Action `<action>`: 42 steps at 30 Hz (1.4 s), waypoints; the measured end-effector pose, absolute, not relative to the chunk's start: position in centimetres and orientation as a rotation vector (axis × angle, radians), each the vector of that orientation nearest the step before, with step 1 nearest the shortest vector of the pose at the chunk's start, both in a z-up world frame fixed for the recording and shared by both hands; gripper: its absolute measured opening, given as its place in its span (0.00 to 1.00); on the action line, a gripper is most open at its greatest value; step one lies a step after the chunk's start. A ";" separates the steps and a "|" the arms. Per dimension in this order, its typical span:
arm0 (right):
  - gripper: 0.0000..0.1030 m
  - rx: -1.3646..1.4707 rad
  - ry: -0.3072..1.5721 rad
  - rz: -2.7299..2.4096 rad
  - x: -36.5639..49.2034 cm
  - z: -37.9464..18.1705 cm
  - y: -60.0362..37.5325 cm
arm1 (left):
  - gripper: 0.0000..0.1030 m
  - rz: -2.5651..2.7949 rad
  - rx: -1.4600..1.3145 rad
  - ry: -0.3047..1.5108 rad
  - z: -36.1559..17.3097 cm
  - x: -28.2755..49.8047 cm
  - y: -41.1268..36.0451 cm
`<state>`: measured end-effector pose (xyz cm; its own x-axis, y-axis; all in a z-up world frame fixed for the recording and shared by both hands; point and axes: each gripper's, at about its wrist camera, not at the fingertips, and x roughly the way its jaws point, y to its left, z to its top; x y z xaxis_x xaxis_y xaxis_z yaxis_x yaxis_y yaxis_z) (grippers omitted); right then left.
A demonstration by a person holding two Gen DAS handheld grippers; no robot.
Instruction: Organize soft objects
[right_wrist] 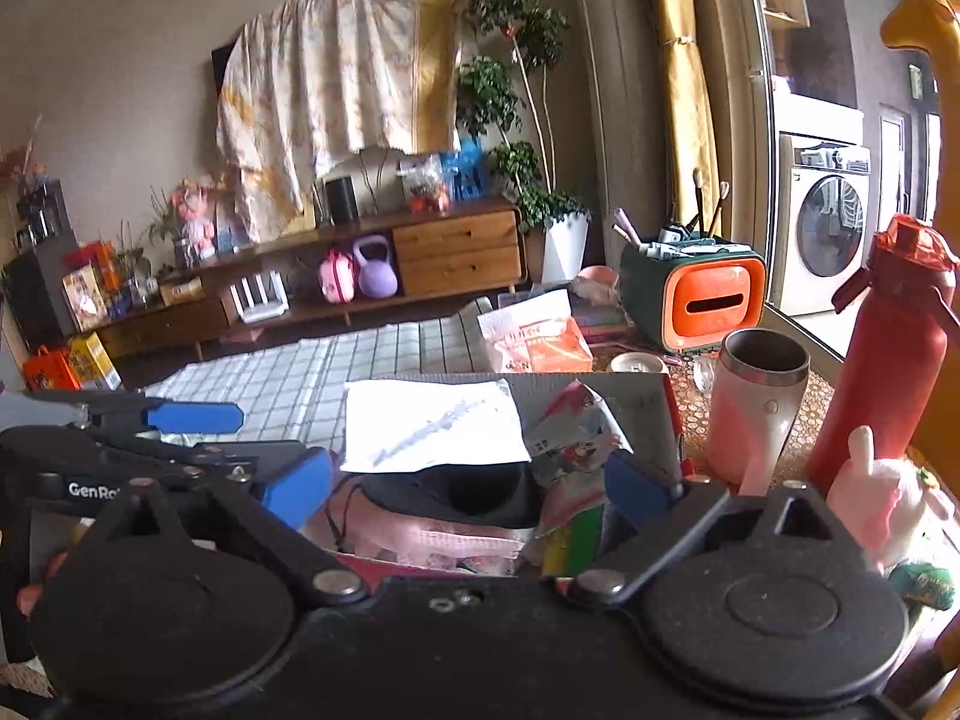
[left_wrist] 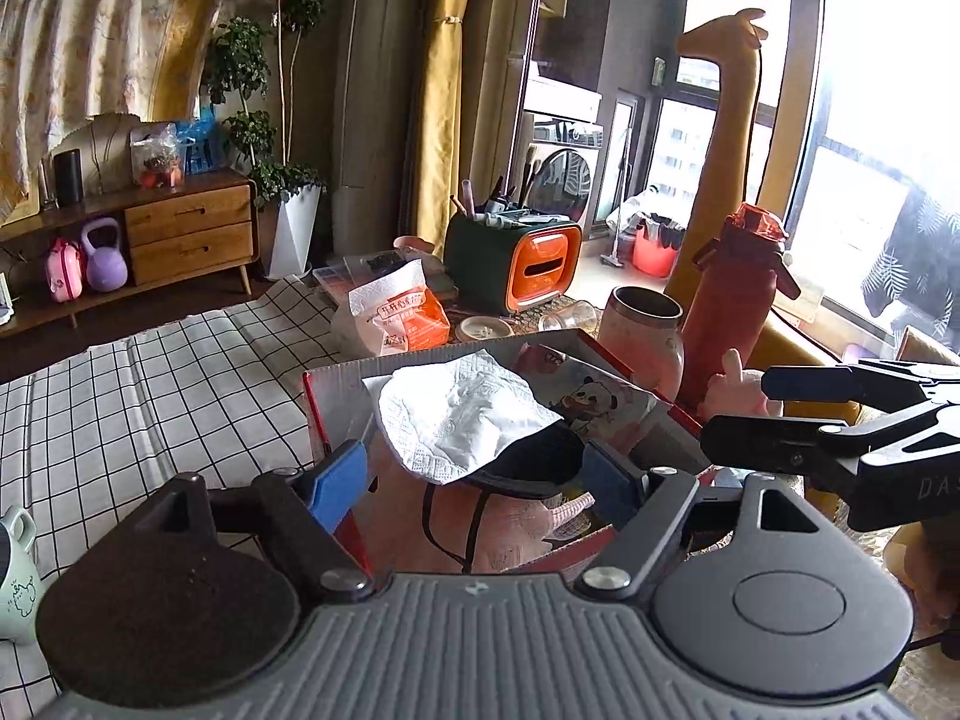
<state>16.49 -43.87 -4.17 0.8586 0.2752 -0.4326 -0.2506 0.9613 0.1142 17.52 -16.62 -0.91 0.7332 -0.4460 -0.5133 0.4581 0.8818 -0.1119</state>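
A cardboard box [left_wrist: 336, 369] [right_wrist: 600, 381] with red edges stands in front of both grippers. In it a white paper tissue [left_wrist: 462, 414] [right_wrist: 432, 426] lies on a black soft item [left_wrist: 534, 462] [right_wrist: 468, 498], over pink cloth [left_wrist: 540, 522] [right_wrist: 432, 534] and a panda-printed packet [left_wrist: 588, 399]. My left gripper [left_wrist: 474, 474] [right_wrist: 252, 435] hangs open over the box's near side, its blue pads either side of the tissue and touching nothing. My right gripper [right_wrist: 468, 486] [left_wrist: 738, 411] stands wide open at the box's right, also holding nothing. A pink plush rabbit [right_wrist: 888, 498] [left_wrist: 735, 384] sits just right of the box.
A pink cup [left_wrist: 645, 336] [right_wrist: 756, 402] and a tall red bottle [left_wrist: 732, 312] [right_wrist: 882, 360] stand close to the box's right. Behind are an orange tissue pack [left_wrist: 402, 312], an orange-green organizer [left_wrist: 528, 264] and a checked cloth [left_wrist: 150, 408]. A pale mug [left_wrist: 15, 576] sits near left.
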 end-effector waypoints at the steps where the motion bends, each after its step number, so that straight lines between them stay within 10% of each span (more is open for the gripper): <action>1: 0.99 0.057 0.453 0.276 16.2 -4.2 -43.9 | 0.77 -0.493 0.025 0.557 -0.9 17.2 -16.4; 11: 1.00 0.072 0.397 0.271 13.3 -4.8 -43.0 | 0.82 -0.462 0.003 0.558 -1.3 14.6 -14.4; 16: 1.00 0.087 0.375 0.271 12.2 -5.2 -42.6 | 0.99 -0.463 0.015 0.554 -1.5 13.4 -13.9; 42: 1.00 0.074 0.352 0.185 9.8 -6.5 -40.9 | 1.00 -0.402 -0.062 0.496 -2.0 10.1 -11.7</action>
